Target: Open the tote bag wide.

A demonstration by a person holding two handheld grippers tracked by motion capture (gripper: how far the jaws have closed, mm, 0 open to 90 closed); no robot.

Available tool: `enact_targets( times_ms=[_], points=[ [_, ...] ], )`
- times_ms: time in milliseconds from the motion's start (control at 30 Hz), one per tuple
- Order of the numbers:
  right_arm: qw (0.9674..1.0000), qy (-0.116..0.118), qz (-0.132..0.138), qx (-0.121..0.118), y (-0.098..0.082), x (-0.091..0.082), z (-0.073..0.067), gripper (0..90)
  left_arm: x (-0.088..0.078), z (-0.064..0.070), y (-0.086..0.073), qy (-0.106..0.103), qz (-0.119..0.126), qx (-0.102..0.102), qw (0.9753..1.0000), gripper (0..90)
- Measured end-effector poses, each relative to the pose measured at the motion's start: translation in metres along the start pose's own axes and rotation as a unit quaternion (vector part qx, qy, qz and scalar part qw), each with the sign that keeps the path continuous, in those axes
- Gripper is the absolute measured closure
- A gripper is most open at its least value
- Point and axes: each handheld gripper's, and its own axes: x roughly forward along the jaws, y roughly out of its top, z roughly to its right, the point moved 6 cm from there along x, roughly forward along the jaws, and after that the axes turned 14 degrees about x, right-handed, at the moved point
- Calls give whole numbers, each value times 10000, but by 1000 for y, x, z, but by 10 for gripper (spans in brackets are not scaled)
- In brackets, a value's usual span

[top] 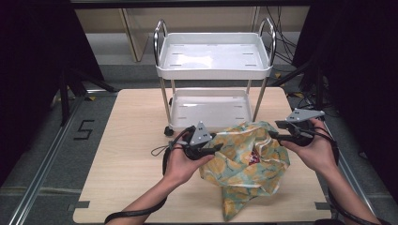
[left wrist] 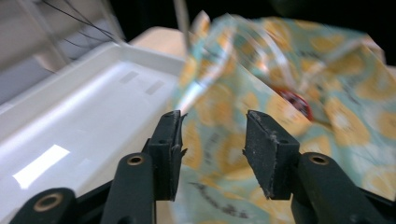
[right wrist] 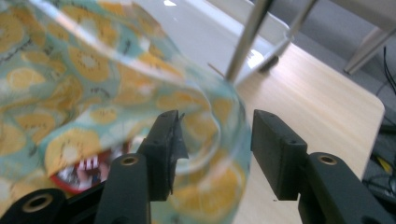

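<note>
Bag (top: 244, 164): crumpled, teal with yellow lemon print (red item inside).

One wooden table (top: 141, 178) carries everything. On it stands one white cart (top: 213, 70) with two trays and two metal handles. Just in front of the cart slumps one lemon-patterned bag (top: 244, 164), with what looks like a single red item (top: 255, 158) inside, though it's blurred. Two grippers flank the bag.
</note>
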Motion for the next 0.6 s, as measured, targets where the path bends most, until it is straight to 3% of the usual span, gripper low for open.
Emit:
enact_targets(
  times_ms=[33, 133, 233, 333, 400, 433, 467, 500, 600],
  points=[
    [9997, 17, -174, 185, -8, -5, -3, 518, -2, -5, 2, 77, 79, 37, 9999, 540],
    [9994, 143, -229, 237, -18, -10, -10, 564, -4, -11, 4, 191, 92, -10, 9998, 511],
    [9979, 498, -368, 199, -26, -15, -31, 742, 4, -10, 2, 34, -21, -66, 10000, 499],
    [9959, 756, -435, 249, -28, -9, -45, 900, 14, -8, -3, -123, -63, -225, 9997, 501],
    [9916, 995, -630, 534, -32, 1, -56, 900, 17, -4, -6, -214, -162, -332, 9991, 507],
    [9906, 1006, -770, 517, -33, 6, -57, 900, 17, -5, -8, -249, -222, -209, 9992, 510],
    [9903, 988, -844, 496, -35, 11, -57, 900, 19, -3, -8, -288, -141, -339, 9989, 509],
    [9871, 1015, -1027, 696, -37, 17, -60, 900, 20, -3, -9, -284, -161, -310, 9990, 509],
    [9831, 938, -1232, 972, -39, 31, -58, 900, 20, -4, -11, -325, -220, -324, 9987, 509]
  ],
)
